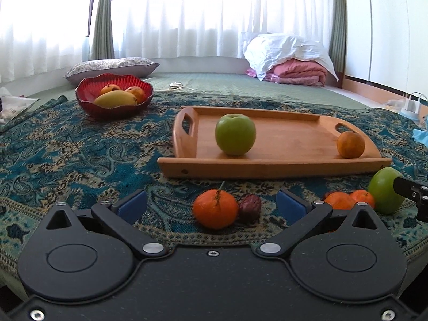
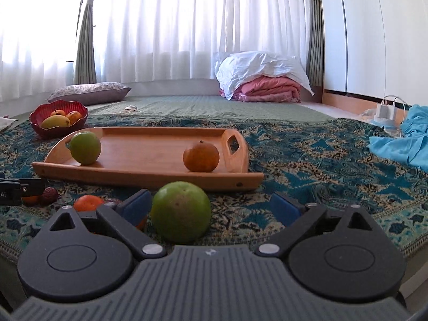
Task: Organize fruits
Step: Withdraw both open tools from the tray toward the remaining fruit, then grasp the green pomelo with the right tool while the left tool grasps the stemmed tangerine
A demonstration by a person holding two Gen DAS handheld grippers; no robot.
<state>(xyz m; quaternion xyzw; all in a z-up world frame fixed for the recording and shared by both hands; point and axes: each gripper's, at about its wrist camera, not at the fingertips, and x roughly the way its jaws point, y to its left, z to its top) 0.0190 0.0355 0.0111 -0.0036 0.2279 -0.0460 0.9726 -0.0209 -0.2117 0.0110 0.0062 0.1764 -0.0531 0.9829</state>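
Observation:
A wooden tray on the patterned cloth holds a green apple and an orange. My left gripper is open; an orange tangerine and a small dark red fruit lie between its blue pads. My right gripper is open around a second green apple, which rests on the cloth near the left pad. Two more tangerines lie left of that apple.
A red bowl with mangoes stands at the far left. A blue cloth and a charger lie at the right. A pillow, folded bedding and curtains are behind.

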